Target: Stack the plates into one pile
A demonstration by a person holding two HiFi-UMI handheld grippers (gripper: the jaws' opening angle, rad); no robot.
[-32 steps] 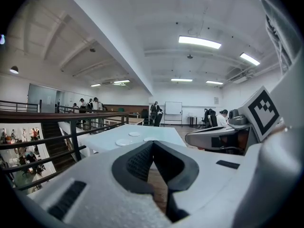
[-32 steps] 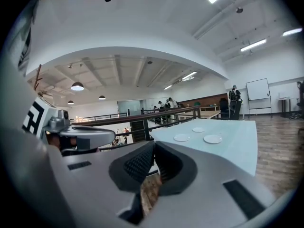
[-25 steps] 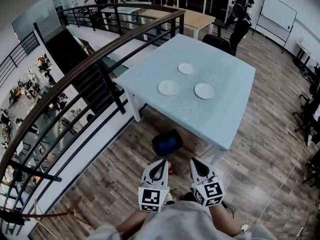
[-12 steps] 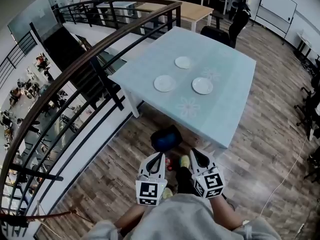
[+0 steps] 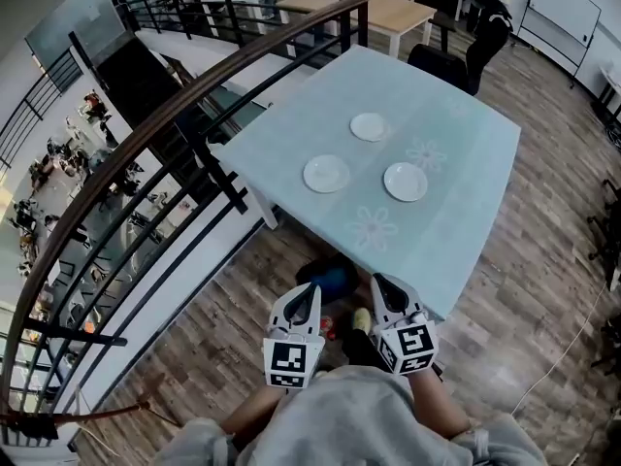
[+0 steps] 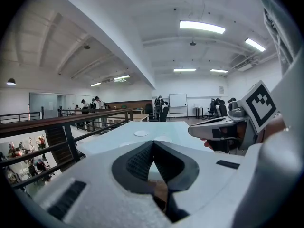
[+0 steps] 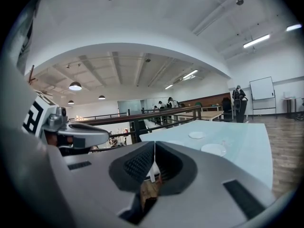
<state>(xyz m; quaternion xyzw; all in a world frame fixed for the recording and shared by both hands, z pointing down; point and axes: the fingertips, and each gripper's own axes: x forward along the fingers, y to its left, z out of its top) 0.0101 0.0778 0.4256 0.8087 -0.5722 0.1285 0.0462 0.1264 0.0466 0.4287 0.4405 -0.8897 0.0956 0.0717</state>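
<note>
1. White and glossy, most likely glazed ceramic: three plates lie singly on the table (image 5: 466,153). There is a left plate (image 5: 326,173), a right plate (image 5: 405,181) and a far plate (image 5: 369,126). They sit well apart from each other, and none is stacked yet.
2. Expect them to be stiff, fairly light and slick under the pads, and they would chip if knocked or dropped. They are shallow, with the rim lying low against the top. I judge the rim to be the only place to take hold, with one jaw worked under the lip and the other on top. Pinch firmly, because a plate held by one edge will want to tip.
3. Your left gripper (image 5: 312,301) and right gripper (image 5: 379,285) both have their pads pressed together at the tips, with nothing between them. You hold them side by side, low in front of your body and short of the table's near corner, well apart from every plate.
4. The tabletop is pale blue and smooth, with faint flower prints. A plate pushed at its rim will probably slide rather than lift, so brace it or come in low.
5. A dark railing (image 5: 194,95) with a wooden handrail runs close along the table's left side, with an open drop to a lower level beyond it. The floor (image 5: 524,289) is wood plank.
6. Something dark blue (image 5: 330,278) sits under the near corner. It may be a bag or a stool, but you cannot tell from here.
</note>
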